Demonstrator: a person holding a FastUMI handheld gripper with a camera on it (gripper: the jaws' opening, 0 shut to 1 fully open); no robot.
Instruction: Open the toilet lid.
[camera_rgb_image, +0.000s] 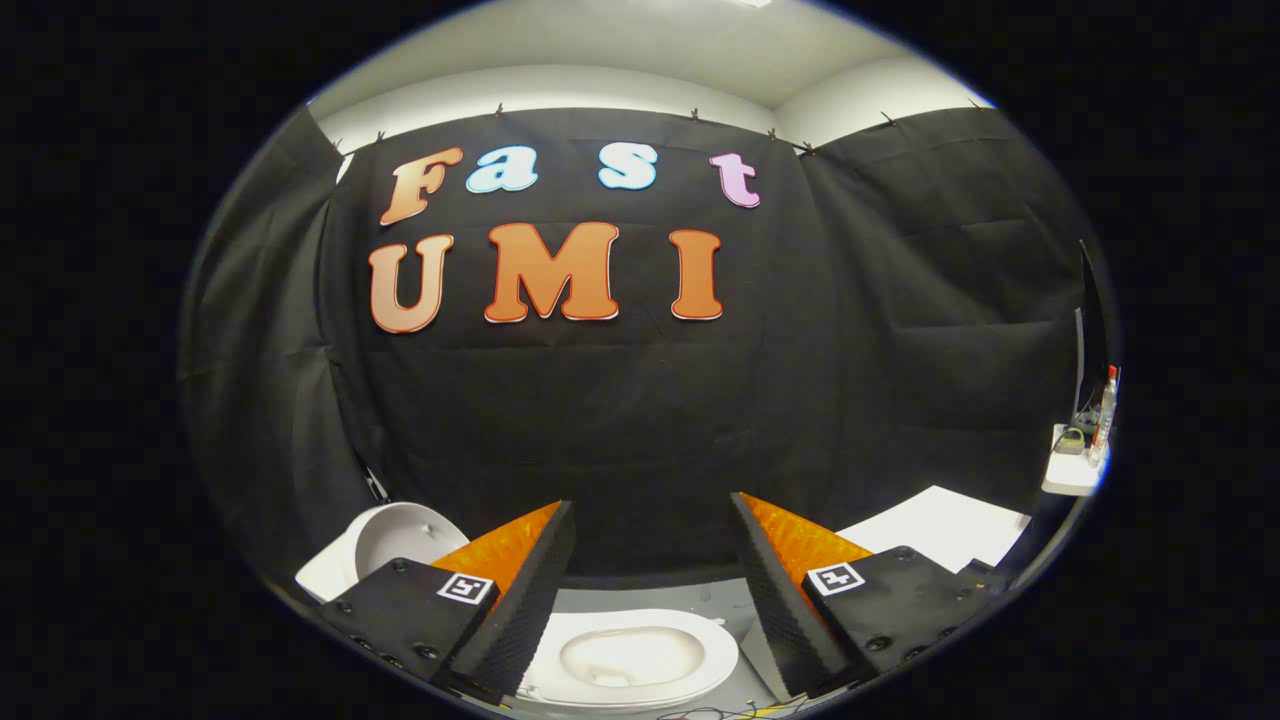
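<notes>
Below the gripper (650, 560), on the pale grey floor (650, 598), a small white oval toilet with a glossy moulded plastic body (632, 662) is seen from above. Its seat ring and open bowl lie in the gap between the two fingers (520, 590) and somewhat under them, with the bowl's hollow plainly exposed. To the left of that toilet, partly hidden behind the left finger block, a white rounded plastic toilet lid (392, 540) is seen tilted up, its concave inner face turned toward the camera; whether it is joined to the bowl at a hinge cannot be told, since the finger covers the place where they would meet.

The jaws are held wide apart, and nothing is gripped or touched by them. Each finger is carried on a dark block on which a small square black-and-white marker (467, 588) is fixed.

Beyond the fingers, the booth's black cloth wall (620, 430) is hung from clips along its upper edge, and a pale ceiling is seen above it. To the right, beyond the right finger, a flat white sheet or board (945, 525) is laid low against the cloth. Further right, at the booth's edge, a small white table (1068, 472) is seen, on which a clear bottle with a red cap (1106, 405) stands beside a dark upright panel (1090, 320). A few thin cables are seen on the floor at the toilet's near edge.
</notes>
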